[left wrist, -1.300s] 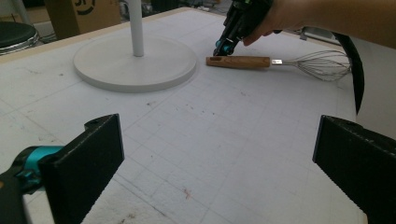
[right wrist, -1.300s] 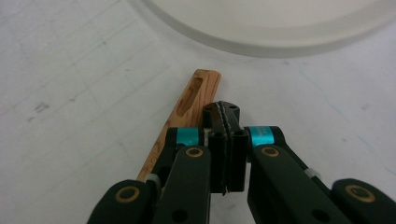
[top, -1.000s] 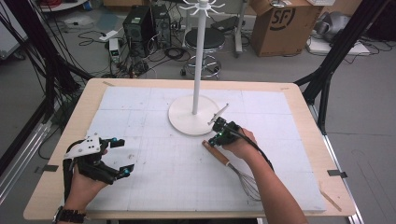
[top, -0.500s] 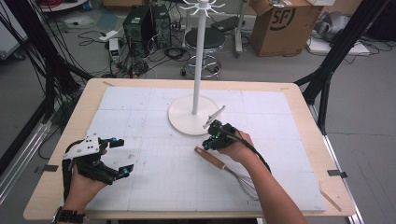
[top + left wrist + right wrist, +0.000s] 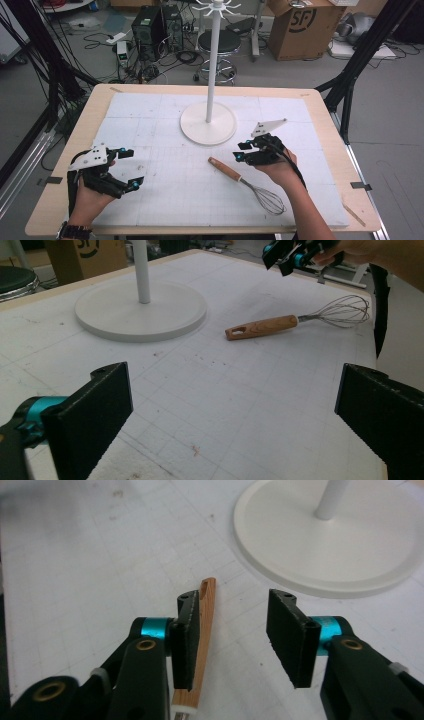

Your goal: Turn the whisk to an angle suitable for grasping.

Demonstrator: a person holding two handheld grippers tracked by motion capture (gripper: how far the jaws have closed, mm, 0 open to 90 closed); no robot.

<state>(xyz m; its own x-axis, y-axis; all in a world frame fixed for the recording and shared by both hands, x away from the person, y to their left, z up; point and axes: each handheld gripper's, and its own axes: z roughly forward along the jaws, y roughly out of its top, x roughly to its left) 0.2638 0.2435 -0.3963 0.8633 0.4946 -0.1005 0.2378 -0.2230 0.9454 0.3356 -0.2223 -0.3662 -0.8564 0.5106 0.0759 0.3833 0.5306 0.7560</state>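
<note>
A wire whisk (image 5: 245,181) with a wooden handle lies flat on the white mat, its handle end towards the white stand's base (image 5: 207,125). My right gripper (image 5: 240,151) hovers just right of the handle tip. Its jaws have just been opening and stand apart with nothing pressed between them. In the right gripper view the whisk handle (image 5: 206,625) lies on the mat below, beside the left jaw of the right gripper (image 5: 233,610). My left gripper (image 5: 131,168) rests wide open at the mat's near left. The left gripper view shows the whisk (image 5: 260,327) beyond the left gripper (image 5: 235,410).
A tall white pole (image 5: 214,60) rises from the round base at the table's far middle, with hooks at its top. The wooden table edge (image 5: 320,107) frames the mat. Beyond the table are a stool, cables and a cardboard box.
The right gripper, earlier shut low over the whisk handle, has opened and lifted up and to the right. The whisk now lies free, shifted slightly left. The left gripper has not moved.
</note>
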